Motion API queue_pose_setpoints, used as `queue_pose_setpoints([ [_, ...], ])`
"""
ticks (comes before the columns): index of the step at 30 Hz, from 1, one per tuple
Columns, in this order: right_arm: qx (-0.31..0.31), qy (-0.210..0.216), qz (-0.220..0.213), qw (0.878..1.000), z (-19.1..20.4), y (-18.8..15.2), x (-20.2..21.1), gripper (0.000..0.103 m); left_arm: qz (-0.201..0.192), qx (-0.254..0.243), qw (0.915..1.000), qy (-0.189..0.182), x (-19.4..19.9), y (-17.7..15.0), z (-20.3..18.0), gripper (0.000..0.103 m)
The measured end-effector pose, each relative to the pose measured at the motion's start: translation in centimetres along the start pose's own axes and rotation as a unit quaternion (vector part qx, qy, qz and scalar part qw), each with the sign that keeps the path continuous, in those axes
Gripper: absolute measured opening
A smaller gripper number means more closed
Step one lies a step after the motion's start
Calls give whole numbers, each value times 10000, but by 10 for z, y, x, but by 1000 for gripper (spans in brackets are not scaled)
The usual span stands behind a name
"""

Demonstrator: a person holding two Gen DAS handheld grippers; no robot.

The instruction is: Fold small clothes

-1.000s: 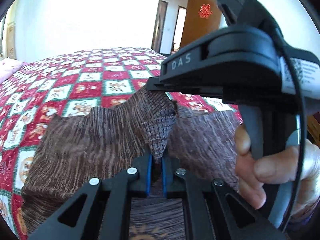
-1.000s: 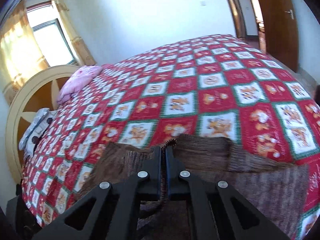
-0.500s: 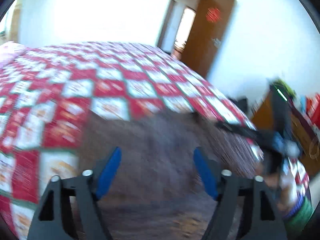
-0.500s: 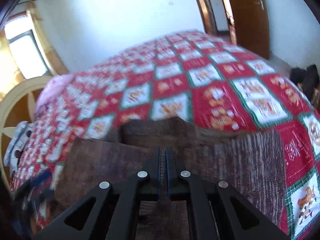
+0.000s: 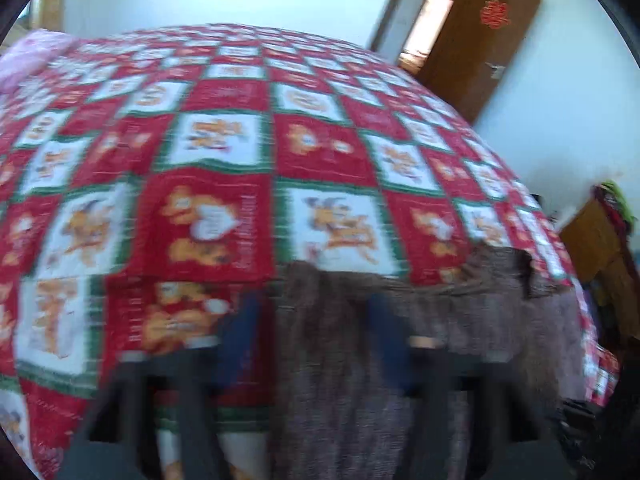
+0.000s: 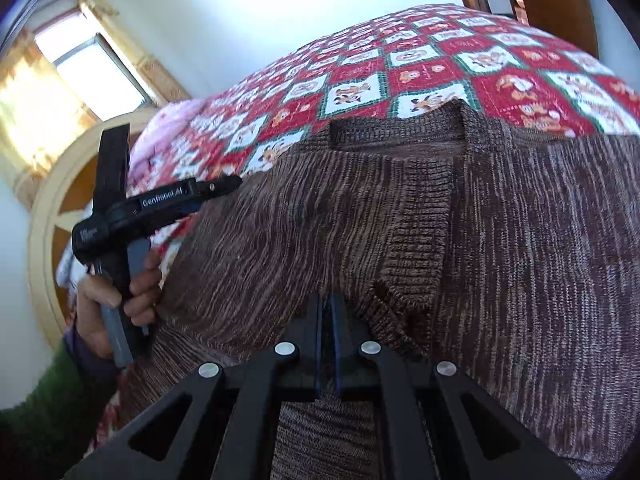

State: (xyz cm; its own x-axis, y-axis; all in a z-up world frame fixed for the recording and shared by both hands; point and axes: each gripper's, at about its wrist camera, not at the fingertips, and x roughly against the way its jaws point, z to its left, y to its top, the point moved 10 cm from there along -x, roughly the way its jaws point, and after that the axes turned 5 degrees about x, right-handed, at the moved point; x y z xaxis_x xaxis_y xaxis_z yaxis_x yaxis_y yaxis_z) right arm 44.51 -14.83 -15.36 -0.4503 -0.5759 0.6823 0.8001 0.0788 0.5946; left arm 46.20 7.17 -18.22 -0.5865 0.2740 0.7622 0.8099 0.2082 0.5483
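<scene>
brown sweater (image 6: 500, 240) flat, collar toward headboard

Open quilt (image 5: 224, 152) stretches beyond the brown sweater (image 6: 500, 240); a pink pillow (image 5: 28, 56) blocks the far corner

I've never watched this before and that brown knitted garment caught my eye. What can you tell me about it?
The brown knitted garment is a mottled dark-and-light brown sweater with ribbed bands along its neckline and front edge. It lies spread on the red, white and green checked bedspread, one panel folded over. The right gripper is shut on a pinch of its fabric. The left gripper, blurred and closing, straddles its upper edge without clearly gripping.
</scene>
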Motion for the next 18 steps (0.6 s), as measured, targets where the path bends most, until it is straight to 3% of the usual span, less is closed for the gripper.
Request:
queue_pose_setpoints([
  [1,-86,85,-53,9999,-1,0,-1,4,79,-25,10000,29,-3,-1,-2,12],
  [5,-133,153,-116,9997,-1,0,3,4,21,-117,9999,-54,-3,5,-5,8],
  [9,60,180,-261,9995,8,1,13,4,-559,343,9978,-109,23,30,12,7],
  [11,241,244,-344,9988,16,4,16,4,-837,553,9949,39,34,39,27,7],
  [13,277,204,-312,9989,17,3,13,4,-852,609,9942,230,31,39,39,6],
  [16,184,35,-189,9996,9,1,6,4,-421,282,9959,744,6,23,43,9],
  [18,83,-28,-298,9995,4,4,11,4,-391,162,9946,946,0,20,42,11],
])
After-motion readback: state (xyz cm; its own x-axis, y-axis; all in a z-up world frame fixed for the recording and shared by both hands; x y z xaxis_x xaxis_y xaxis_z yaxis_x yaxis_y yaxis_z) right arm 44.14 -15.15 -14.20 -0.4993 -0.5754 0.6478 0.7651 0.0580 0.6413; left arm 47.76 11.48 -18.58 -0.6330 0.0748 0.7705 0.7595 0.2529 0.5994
